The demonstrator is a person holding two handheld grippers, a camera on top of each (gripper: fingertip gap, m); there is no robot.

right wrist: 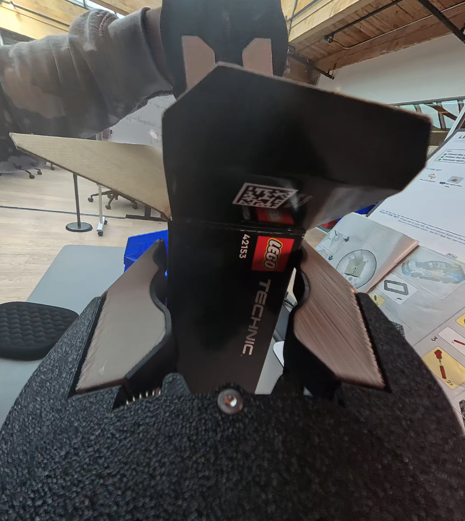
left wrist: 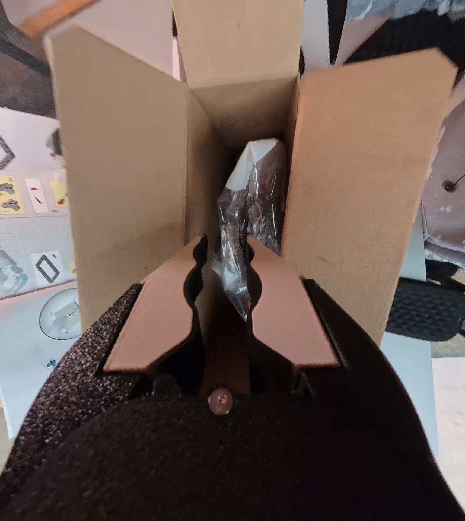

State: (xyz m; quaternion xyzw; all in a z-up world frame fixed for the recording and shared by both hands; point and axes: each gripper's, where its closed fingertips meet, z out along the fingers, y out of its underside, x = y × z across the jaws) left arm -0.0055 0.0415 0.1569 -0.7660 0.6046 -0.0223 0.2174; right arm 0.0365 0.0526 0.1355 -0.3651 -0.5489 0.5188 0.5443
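Observation:
A tall cardboard box, black outside (right wrist: 220, 310) and brown inside (left wrist: 124, 169), stands open with its flaps spread. My right gripper (right wrist: 230, 251) is shut on the box's narrow black side just below the opening. My left gripper (left wrist: 225, 239) points down into the box mouth and is shut on a clear plastic bag (left wrist: 249, 197) of small dark and red parts that sticks up out of the box. In the right wrist view the left gripper (right wrist: 225, 56) shows above the top flap, held by a grey-sleeved arm (right wrist: 65, 76).
An open instruction booklet (right wrist: 423, 282) lies on the grey table (right wrist: 70, 276) to the right of the box; it also shows in the left wrist view (left wrist: 14, 197). A blue bin (right wrist: 144, 248) sits behind the box. A black chair armrest (right wrist: 20, 329) is at the table's left edge. The left gripper's tips are roughly 6 cm from the right gripper's.

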